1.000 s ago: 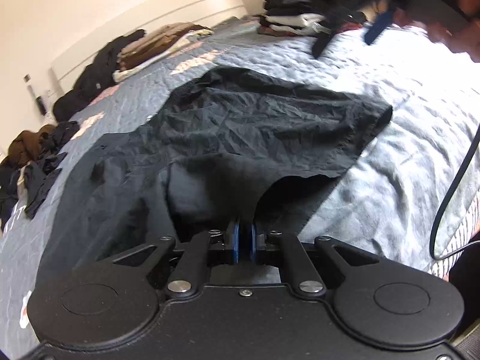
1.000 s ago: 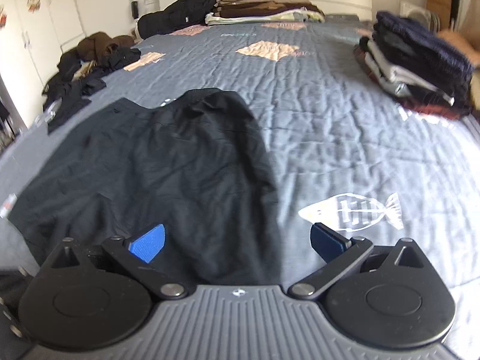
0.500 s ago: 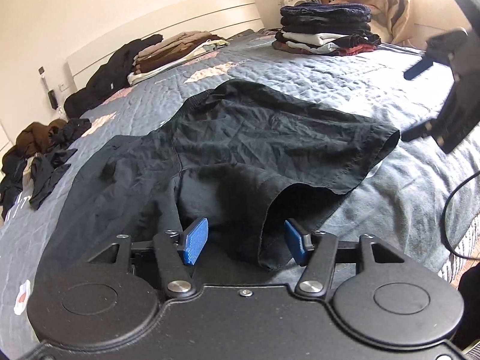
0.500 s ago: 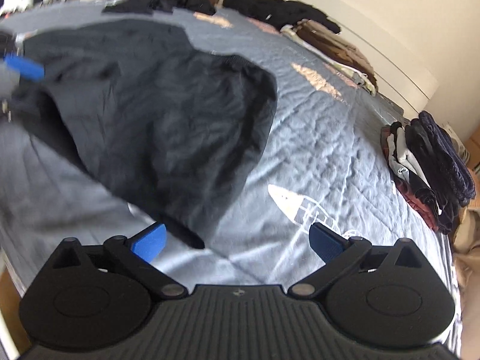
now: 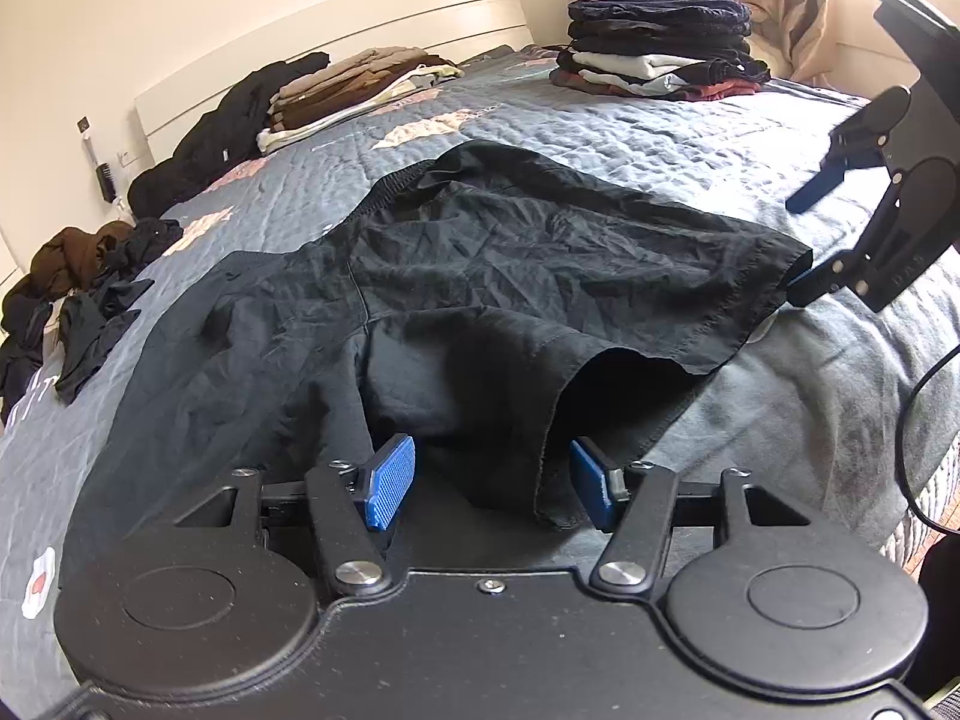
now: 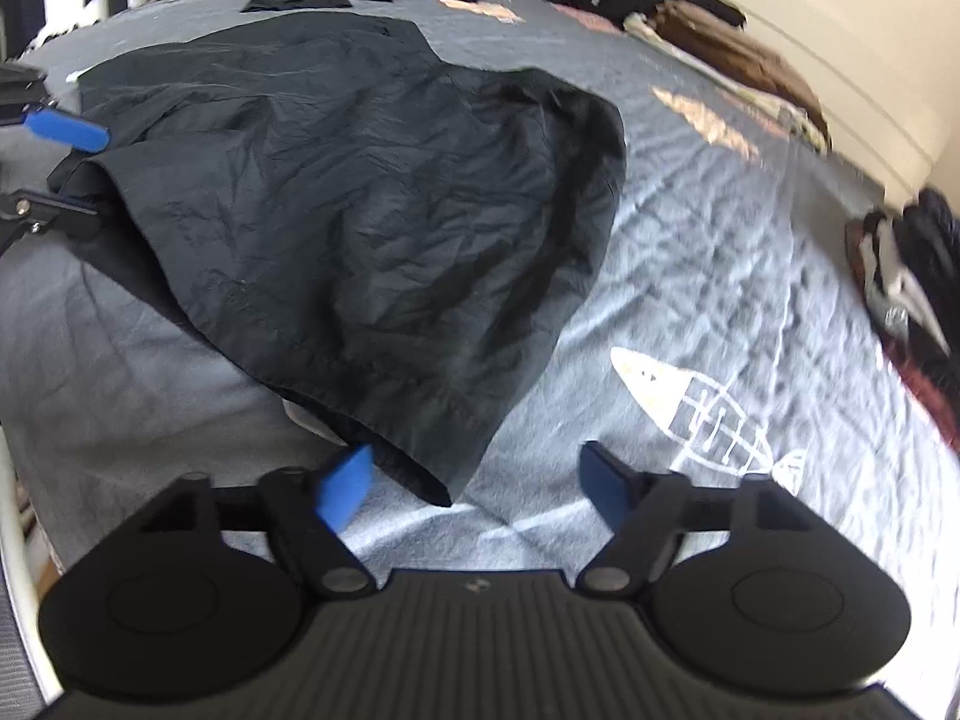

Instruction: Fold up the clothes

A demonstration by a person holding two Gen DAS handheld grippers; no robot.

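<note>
A pair of black shorts [image 5: 510, 276] lies spread and creased on the grey quilted bed [image 5: 690, 138]; the same black shorts [image 6: 360, 192] fill the left half of the right wrist view. My left gripper [image 5: 489, 483] is open, with a loose hem hanging between its blue pads, untouched. My right gripper [image 6: 471, 483] is open too, low over the quilt, its left pad at the corner of the leg hem. In the left wrist view the right gripper [image 5: 804, 246] sits at the shorts' right edge. The left gripper [image 6: 57, 165] shows at the far left of the right wrist view.
A stack of folded dark clothes [image 5: 654, 45] stands at the far right of the bed. Folded brown and beige clothes [image 5: 354, 90] and a black jacket [image 5: 204, 150] lie by the white headboard [image 5: 336, 36]. Loose dark garments [image 5: 78, 306] lie left. A black cable [image 5: 918, 420] hangs at right.
My left gripper was shut on the shorts' hem a second ago and has opened, letting it go. The right gripper swung down to the right corner of the shorts, still open.
</note>
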